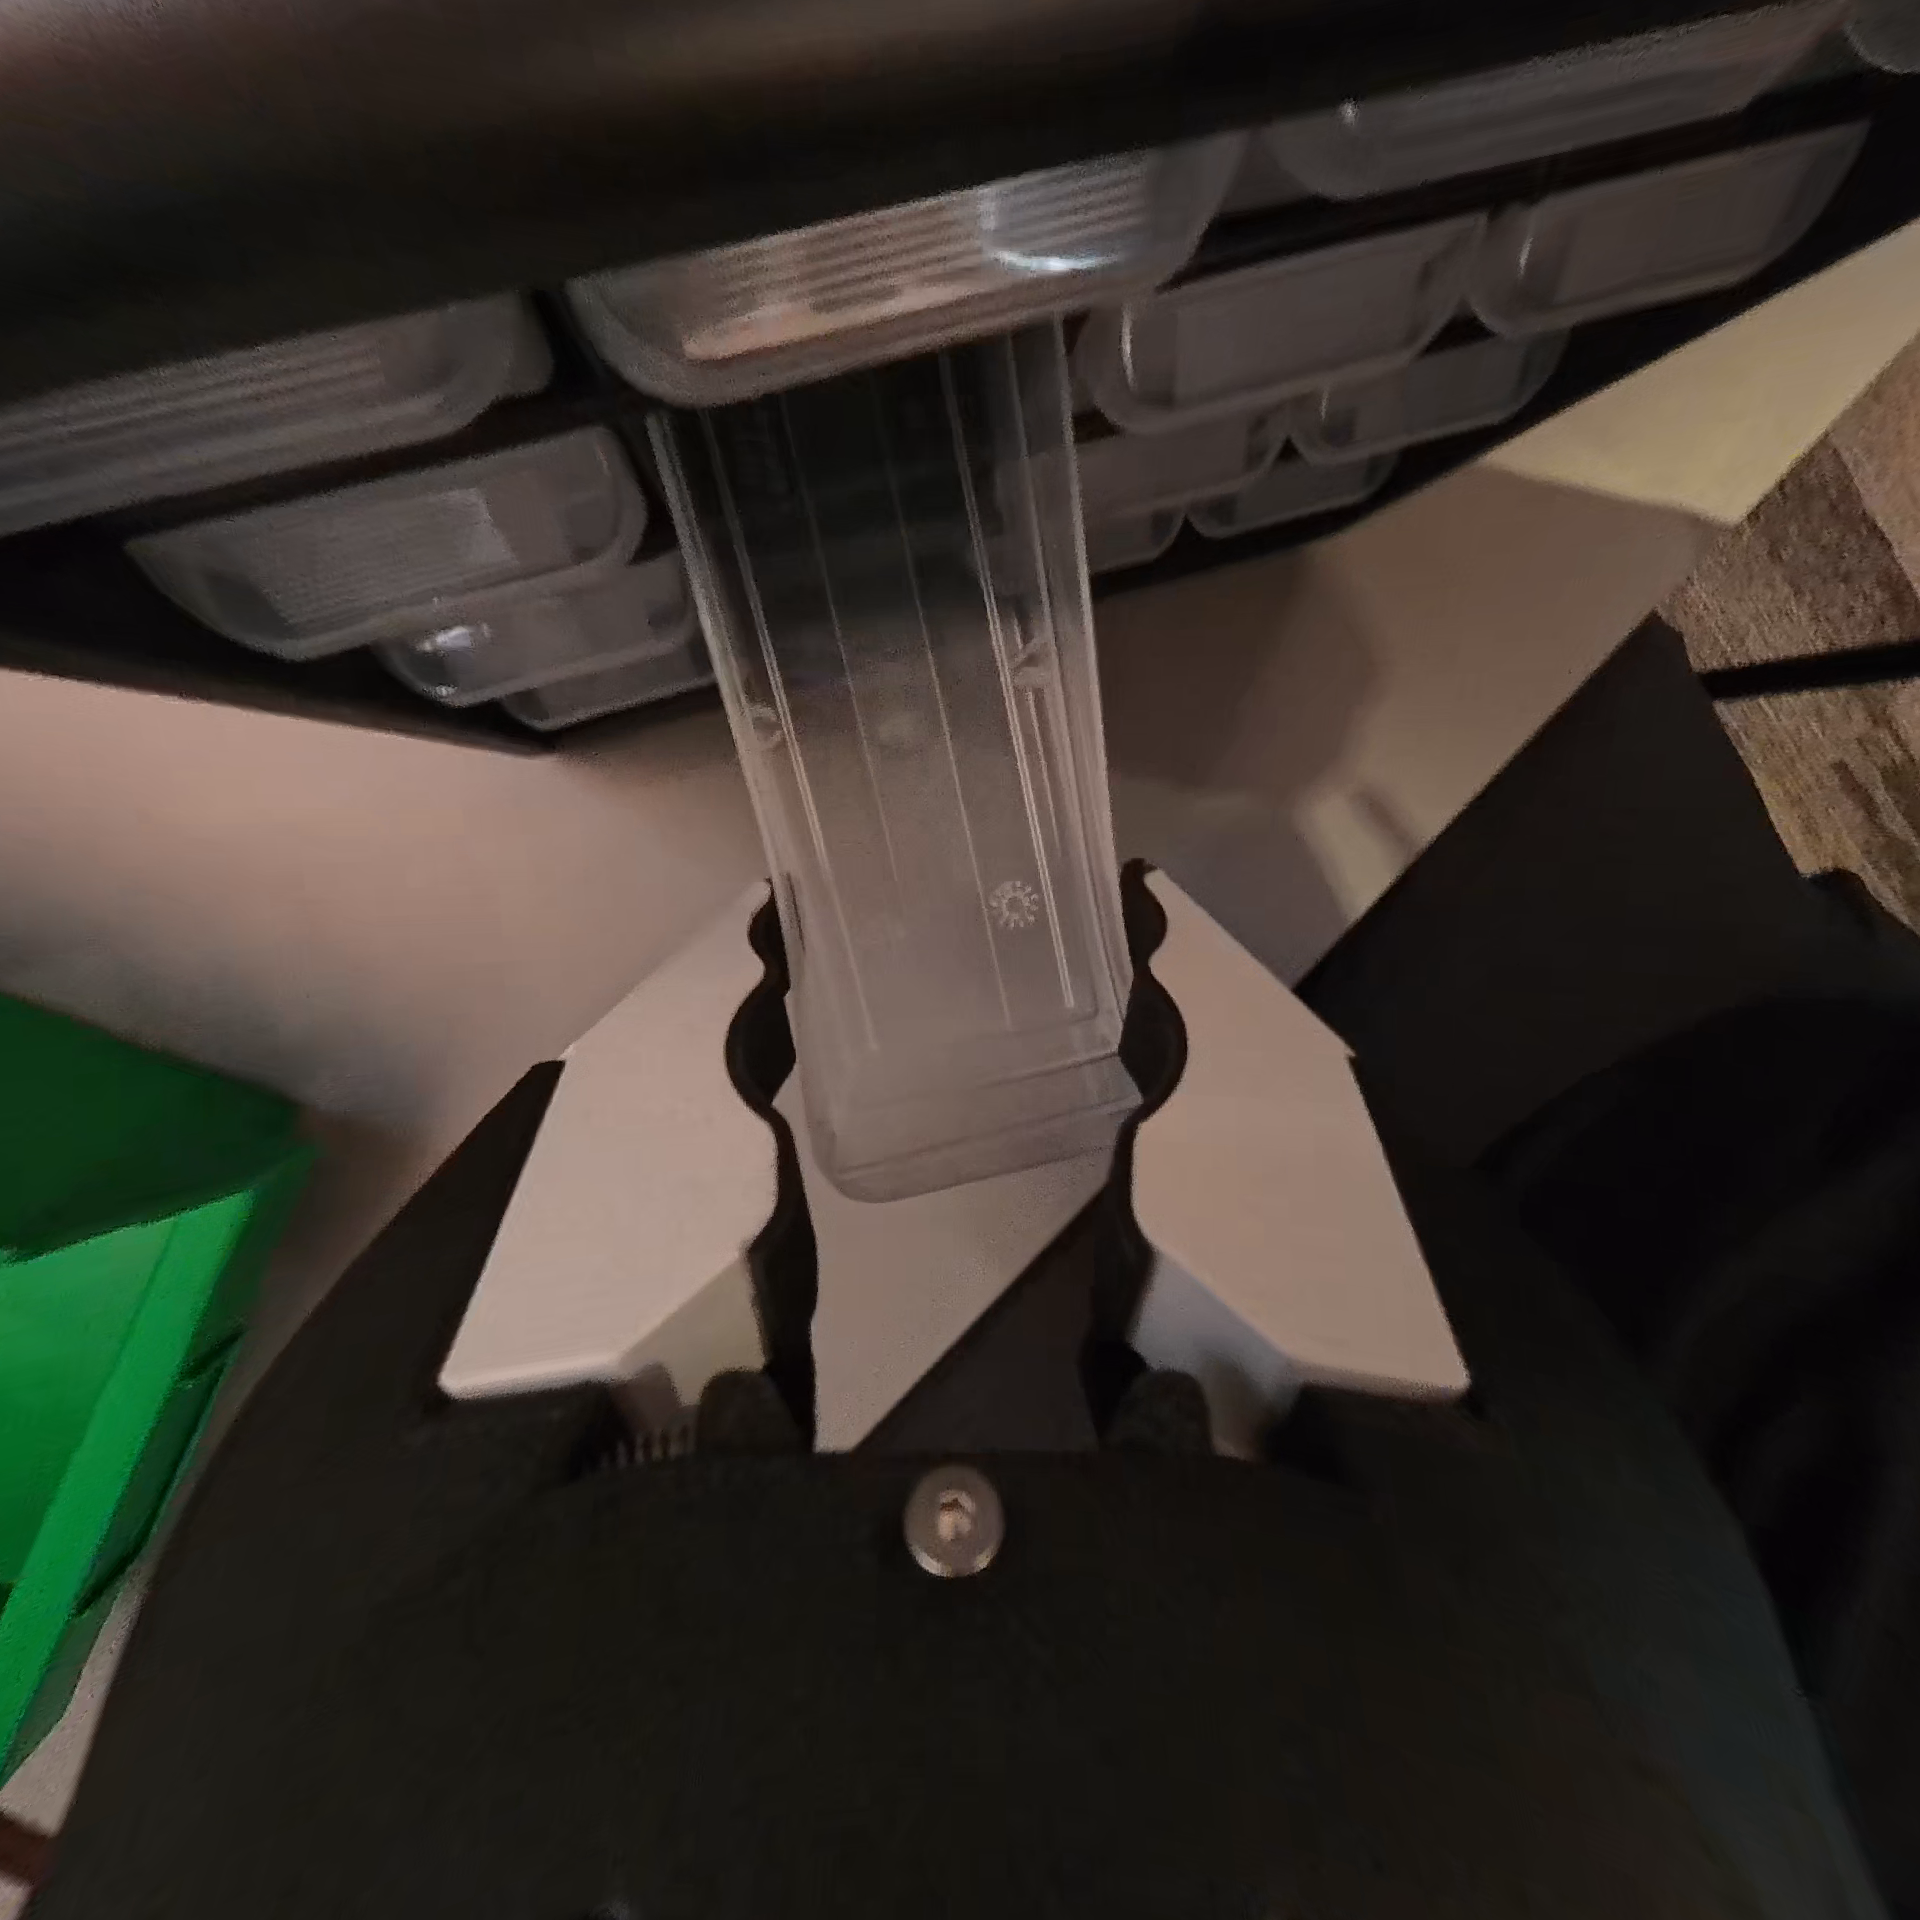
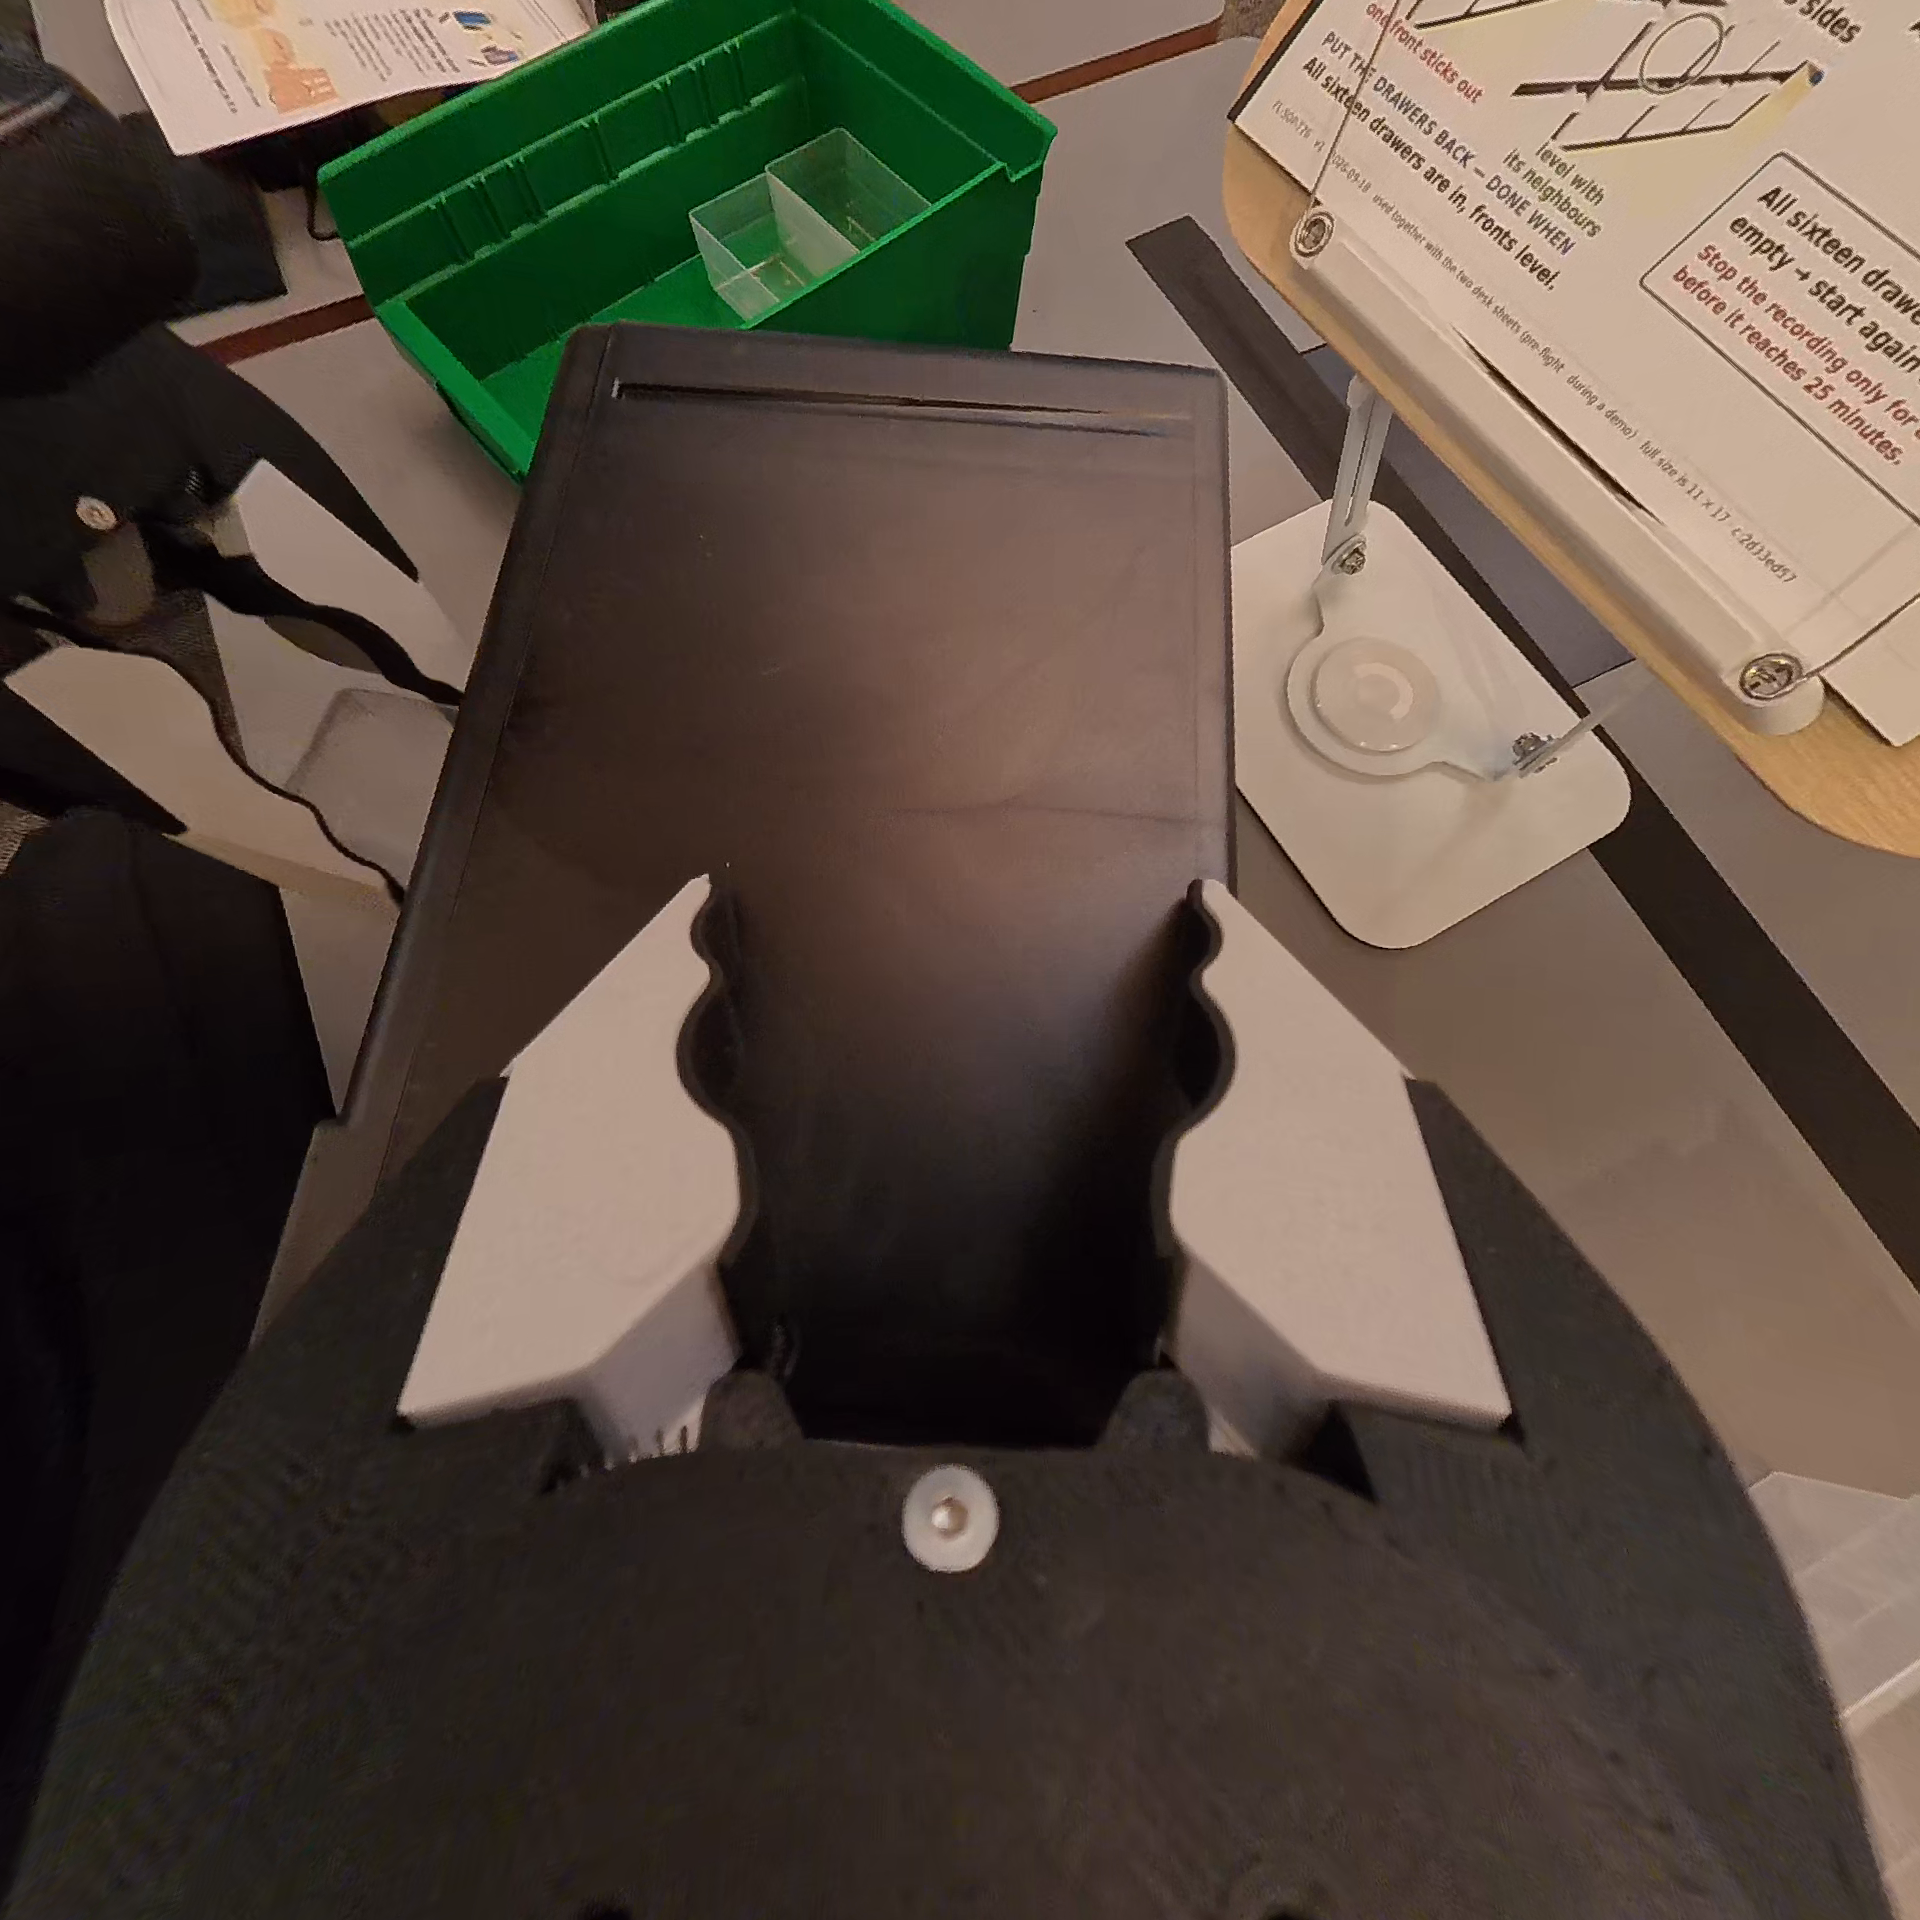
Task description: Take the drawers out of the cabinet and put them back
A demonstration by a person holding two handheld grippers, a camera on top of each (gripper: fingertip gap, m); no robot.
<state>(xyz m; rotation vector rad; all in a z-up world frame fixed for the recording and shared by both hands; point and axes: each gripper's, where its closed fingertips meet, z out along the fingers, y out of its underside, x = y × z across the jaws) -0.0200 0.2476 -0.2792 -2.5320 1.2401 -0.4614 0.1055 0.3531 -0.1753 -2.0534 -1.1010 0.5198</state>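
Note:
My left gripper (image 1: 956, 894) is shut on the near end of a clear plastic drawer (image 1: 914, 727). I see the drawer from below. Its far end, with a ridged lip, is up at the front of the black cabinet (image 1: 623, 135), among several clear drawer fronts (image 1: 395, 540). My right gripper (image 2: 951, 888) is open and lies over the cabinet's flat black panel (image 2: 862, 644), one finger toward each side. The left gripper also shows at the left edge of the right wrist view (image 2: 343, 613). How far the drawer reaches into its slot is hidden.
A green bin (image 2: 935, 239) stands behind the cabinet with two clear drawers (image 2: 810, 218) in it; it also shows in the left wrist view (image 1: 125, 1247). A printed sheet on a white stand (image 2: 1455, 810) stands to the right. Papers (image 2: 312, 52) lie at the back left.

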